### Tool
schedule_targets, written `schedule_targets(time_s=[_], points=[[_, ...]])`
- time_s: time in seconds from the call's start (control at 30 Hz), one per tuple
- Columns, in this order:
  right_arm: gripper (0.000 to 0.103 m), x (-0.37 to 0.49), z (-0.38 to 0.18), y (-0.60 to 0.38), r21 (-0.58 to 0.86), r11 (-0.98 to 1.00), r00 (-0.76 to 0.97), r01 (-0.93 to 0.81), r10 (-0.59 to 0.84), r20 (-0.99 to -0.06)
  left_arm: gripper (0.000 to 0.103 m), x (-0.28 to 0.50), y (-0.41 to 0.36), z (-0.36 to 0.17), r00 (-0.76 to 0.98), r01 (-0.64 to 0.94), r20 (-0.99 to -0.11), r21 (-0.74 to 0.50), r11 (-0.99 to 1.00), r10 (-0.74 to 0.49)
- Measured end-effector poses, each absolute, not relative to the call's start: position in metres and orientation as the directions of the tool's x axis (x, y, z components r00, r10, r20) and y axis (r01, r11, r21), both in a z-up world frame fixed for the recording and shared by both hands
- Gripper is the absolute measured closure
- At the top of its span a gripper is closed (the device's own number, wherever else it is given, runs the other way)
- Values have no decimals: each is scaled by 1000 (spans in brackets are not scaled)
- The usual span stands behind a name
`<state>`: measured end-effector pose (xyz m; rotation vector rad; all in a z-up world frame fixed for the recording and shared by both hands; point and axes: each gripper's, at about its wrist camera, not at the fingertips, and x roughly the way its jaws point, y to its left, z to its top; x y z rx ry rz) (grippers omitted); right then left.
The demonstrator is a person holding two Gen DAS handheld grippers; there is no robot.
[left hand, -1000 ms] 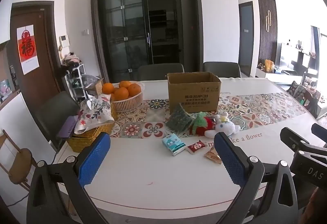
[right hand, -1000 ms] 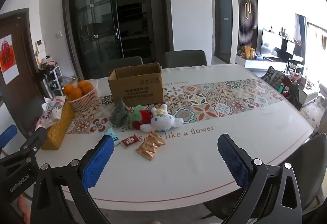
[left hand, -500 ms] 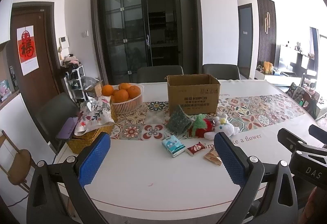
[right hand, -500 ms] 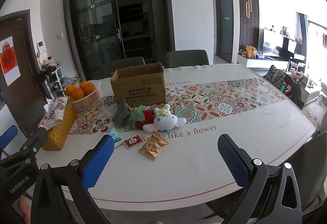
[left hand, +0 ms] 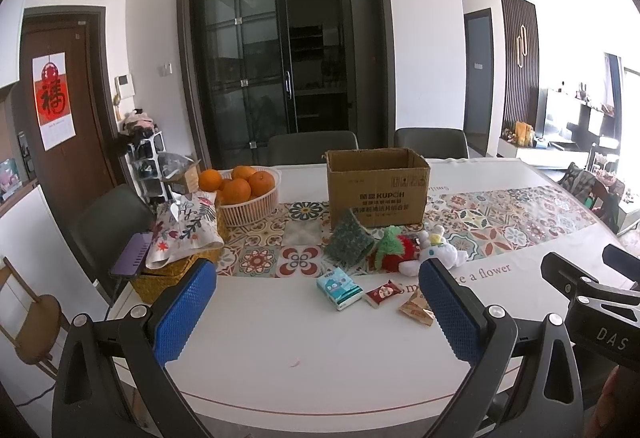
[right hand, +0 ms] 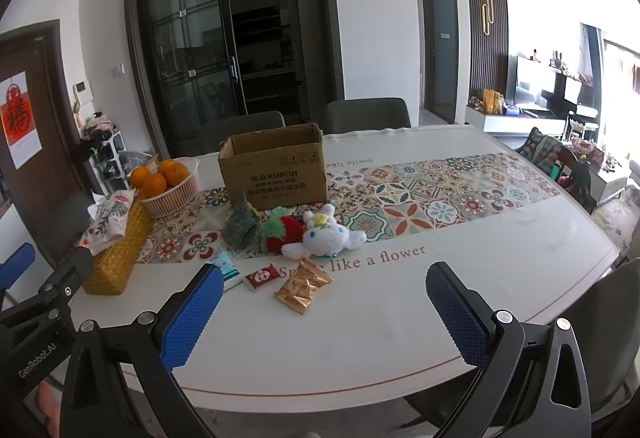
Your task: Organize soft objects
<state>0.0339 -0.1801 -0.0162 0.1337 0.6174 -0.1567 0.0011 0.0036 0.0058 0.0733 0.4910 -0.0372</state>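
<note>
Left gripper (left hand: 316, 312) and right gripper (right hand: 324, 312) both hovered over the counter (right hand: 400, 302), fingers apart, holding nothing. White plush (right hand: 330, 236), red plush (right hand: 286, 232) and green cloth (right hand: 240, 224) lay before the cardboard box (right hand: 274, 168).

I see a matt brown cardboard box (right hand: 276, 168), a fluffy white plush toy (right hand: 326, 236), a shiny gold foil wrapper (right hand: 303, 285), a woven straw basket (right hand: 116, 258), and a smooth glossy white desk (right hand: 380, 318) under my left claw's (left hand: 316, 312) knurled blue pads (left hand: 185, 312).
</note>
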Motion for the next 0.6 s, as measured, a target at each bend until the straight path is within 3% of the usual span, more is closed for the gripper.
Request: schedule_targets(time_s=[0.6], points=[[0, 34, -16, -180, 78, 980, 805, 186, -106, -584, 0, 0, 3, 6, 883, 49, -470, 65, 997, -12]])
